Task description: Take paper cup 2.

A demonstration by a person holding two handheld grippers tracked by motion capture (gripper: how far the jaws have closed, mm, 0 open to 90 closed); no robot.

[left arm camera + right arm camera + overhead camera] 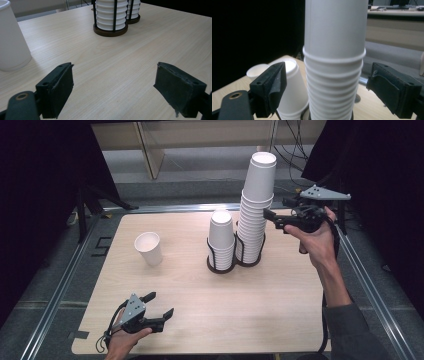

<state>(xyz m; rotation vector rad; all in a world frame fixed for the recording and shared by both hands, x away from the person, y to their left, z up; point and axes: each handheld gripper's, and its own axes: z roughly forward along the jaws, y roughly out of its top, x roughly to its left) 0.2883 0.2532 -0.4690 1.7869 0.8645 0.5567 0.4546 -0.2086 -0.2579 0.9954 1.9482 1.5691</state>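
1. High view from above: a light wood tabletop [200,295] with two cup stacks in black wire holders near the middle.
2. Tall stack [256,210] of white paper cups on the right, standing straight up, top cup [262,172] sticking up higher than the rest.
3. Short stack [221,240] just beside it on the left, holders touching at the base.
4. One single cup [149,248] standing alone, well apart to the left, open side up.
5. Right tool [272,216] held up high, right beside the tall stack, black jaws wide apart and holding nothing.
6. Right gripper view: tall stack [334,75] straight ahead, rising between the two open jaws, with gaps on both sides, not touching.
7. Long way of the stack: up and down. Jaws set to close from the two sides.
8. Probably next: a squeeze on the top cup and a lift straight up. Too hard a squeeze could squash it.
9. Left tool [160,307] low by the near edge, far from the stacks, jaws apart and empty.
10. Left gripper view: bare wood between the jaws, single cup [11,37] off to the left.
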